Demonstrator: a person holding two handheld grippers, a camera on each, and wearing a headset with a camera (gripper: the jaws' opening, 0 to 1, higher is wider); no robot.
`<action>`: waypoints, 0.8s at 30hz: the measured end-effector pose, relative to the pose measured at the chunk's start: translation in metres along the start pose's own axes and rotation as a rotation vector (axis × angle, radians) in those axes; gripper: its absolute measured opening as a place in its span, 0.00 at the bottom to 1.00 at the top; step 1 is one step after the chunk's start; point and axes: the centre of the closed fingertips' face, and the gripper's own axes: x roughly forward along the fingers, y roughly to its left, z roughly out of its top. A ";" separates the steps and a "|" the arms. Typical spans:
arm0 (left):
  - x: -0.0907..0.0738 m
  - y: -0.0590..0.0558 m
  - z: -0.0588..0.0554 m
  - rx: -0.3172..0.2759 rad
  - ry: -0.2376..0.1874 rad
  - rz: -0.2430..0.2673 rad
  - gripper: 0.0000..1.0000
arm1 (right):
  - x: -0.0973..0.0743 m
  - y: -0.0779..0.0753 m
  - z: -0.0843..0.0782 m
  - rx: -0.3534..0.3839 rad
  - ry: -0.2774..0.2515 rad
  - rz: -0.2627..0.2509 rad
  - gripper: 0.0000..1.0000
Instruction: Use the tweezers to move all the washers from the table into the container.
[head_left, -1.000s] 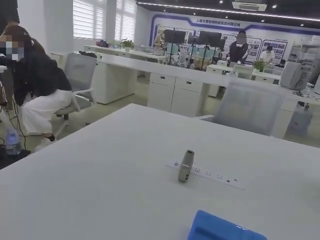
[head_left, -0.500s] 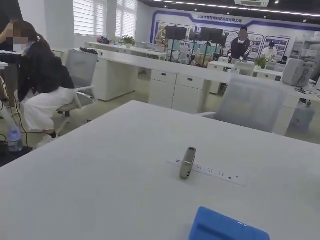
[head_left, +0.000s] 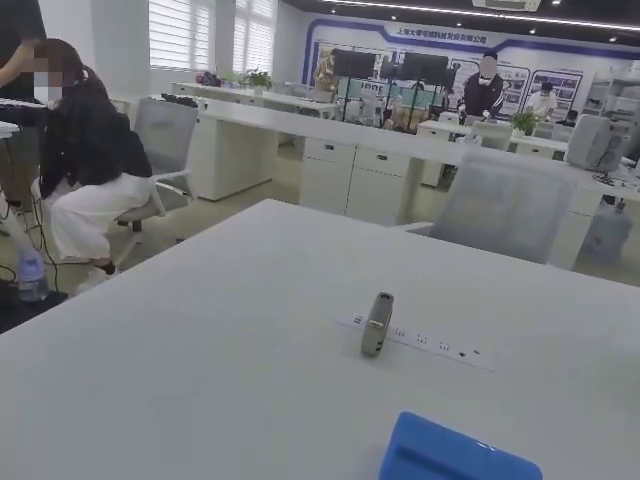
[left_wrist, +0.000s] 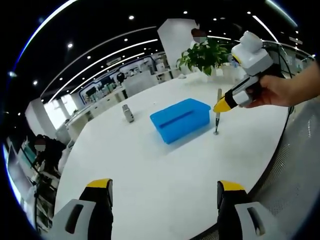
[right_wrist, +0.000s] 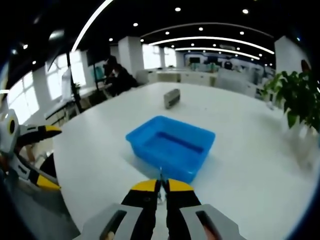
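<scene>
The right claw (right_wrist: 161, 186) was shut tight on the tweezers (left_wrist: 218, 112), standing tip down just beside the blue container (left_wrist: 184, 131). The left claw (left_wrist: 165, 186) was wide open, holding nothing. The washers were too small to see, so slow, low tips seemed best.

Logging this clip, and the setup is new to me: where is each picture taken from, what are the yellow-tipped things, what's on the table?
No robot: a person holds two two-jaw grippers and wears a headset camera, which gives the head view across the white table. The two round pictures come from cameras riding on the grippers. The left gripper is open, holding nothing. The right gripper is shut on the tweezers, which point down at the table beside the blue container. A small grey device stands farther back.
</scene>
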 end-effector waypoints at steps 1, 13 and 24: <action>0.000 0.000 0.000 0.001 0.000 -0.001 0.88 | 0.000 0.002 0.000 -0.005 0.000 0.001 0.02; 0.001 -0.001 -0.001 0.006 0.004 -0.001 0.88 | -0.002 0.004 -0.001 -0.047 0.028 0.002 0.00; 0.000 0.000 0.000 0.002 -0.001 -0.001 0.88 | -0.007 0.009 0.013 -0.042 0.008 0.018 0.00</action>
